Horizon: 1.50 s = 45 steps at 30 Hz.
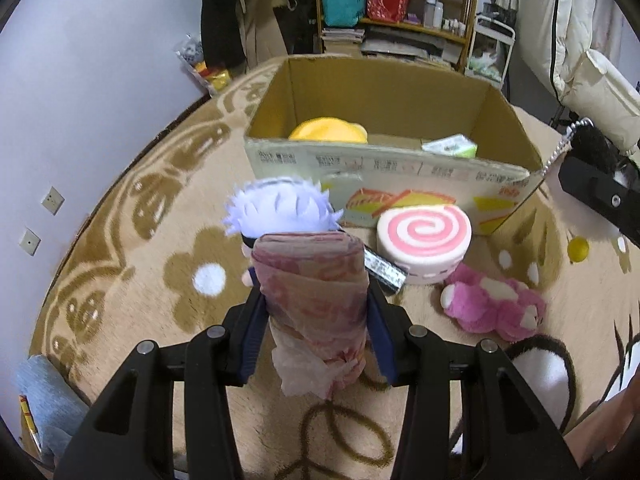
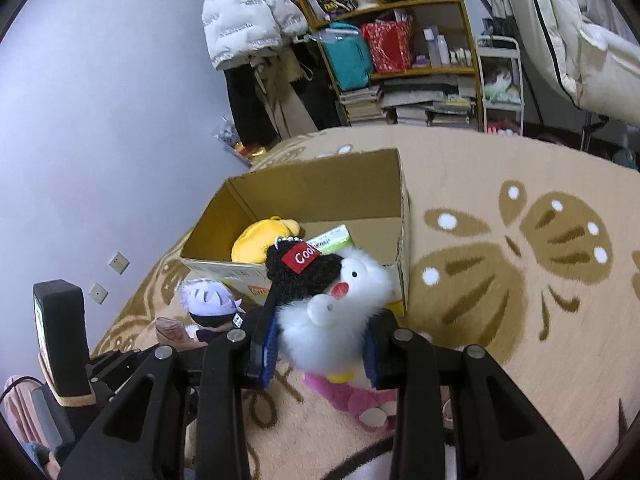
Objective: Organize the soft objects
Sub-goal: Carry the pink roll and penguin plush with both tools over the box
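Observation:
My left gripper [image 1: 316, 312] is shut on a rolled pink patterned cloth [image 1: 316, 300], held above the rug in front of the cardboard box [image 1: 384, 164]. A white-haired plush doll [image 1: 280, 210] lies just beyond it. My right gripper [image 2: 320, 340] is shut on a white fluffy plush with a black "Cool" hat [image 2: 332, 304], held above the rug near the box [image 2: 404, 240]. The box holds a yellow plush [image 1: 328, 131] and a green pack [image 1: 452, 146]. A pink spiral cake cushion [image 1: 424, 240] and a pink bear plush [image 1: 492, 304] lie on the rug.
The beige patterned rug [image 1: 160, 280] covers the floor. A cluttered shelf [image 1: 400, 4] and hanging coats [image 2: 248, 12] stand behind the box. A white padded chair [image 1: 580, 64] is at the right. A small yellow ball [image 1: 578, 249] lies on the rug.

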Tool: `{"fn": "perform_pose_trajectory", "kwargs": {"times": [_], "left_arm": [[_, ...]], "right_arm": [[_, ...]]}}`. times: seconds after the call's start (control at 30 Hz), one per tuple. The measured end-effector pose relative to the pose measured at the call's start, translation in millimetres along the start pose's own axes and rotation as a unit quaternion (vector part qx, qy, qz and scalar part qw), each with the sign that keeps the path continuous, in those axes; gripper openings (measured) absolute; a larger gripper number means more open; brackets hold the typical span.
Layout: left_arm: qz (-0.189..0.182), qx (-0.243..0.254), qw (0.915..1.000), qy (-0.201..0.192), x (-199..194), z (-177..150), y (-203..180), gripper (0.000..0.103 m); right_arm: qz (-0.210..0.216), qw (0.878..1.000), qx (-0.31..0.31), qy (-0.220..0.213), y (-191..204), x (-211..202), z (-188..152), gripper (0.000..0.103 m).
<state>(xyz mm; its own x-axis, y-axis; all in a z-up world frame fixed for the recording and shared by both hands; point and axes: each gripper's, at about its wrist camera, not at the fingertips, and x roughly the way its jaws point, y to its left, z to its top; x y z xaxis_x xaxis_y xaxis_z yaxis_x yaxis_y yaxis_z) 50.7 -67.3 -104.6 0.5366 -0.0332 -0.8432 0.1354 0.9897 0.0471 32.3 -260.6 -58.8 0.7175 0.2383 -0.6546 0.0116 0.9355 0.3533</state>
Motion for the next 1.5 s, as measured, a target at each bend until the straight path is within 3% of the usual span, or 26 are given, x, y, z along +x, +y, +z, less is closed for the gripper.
{"fn": "perform_pose_trajectory", "kwargs": {"times": [0.33, 0.77, 1.07, 1.23, 1.5], "left_arm": [[-0.001, -0.015, 0.9997, -0.021, 0, 11, 14, 0.044], [0.007, -0.010, 0.9956, -0.093, -34, 34, 17, 0.044], [0.019, 0.001, 0.9896, -0.142, -42, 76, 15, 0.044], [0.006, -0.002, 0.9894, -0.145, -43, 102, 14, 0.044], [0.017, 0.021, 0.9868, -0.160, -35, 140, 10, 0.044]], "right_arm": [[0.007, 1.000, -0.001, -0.023, -1, -3, 4, 0.035], [0.024, 0.997, -0.018, -0.067, 2, -15, 12, 0.035], [0.018, 0.996, -0.027, -0.084, 0, 1, 31, 0.035], [0.022, 0.995, -0.028, -0.090, -2, 13, 41, 0.035], [0.032, 0.995, -0.031, -0.090, -5, 39, 56, 0.035]]}}
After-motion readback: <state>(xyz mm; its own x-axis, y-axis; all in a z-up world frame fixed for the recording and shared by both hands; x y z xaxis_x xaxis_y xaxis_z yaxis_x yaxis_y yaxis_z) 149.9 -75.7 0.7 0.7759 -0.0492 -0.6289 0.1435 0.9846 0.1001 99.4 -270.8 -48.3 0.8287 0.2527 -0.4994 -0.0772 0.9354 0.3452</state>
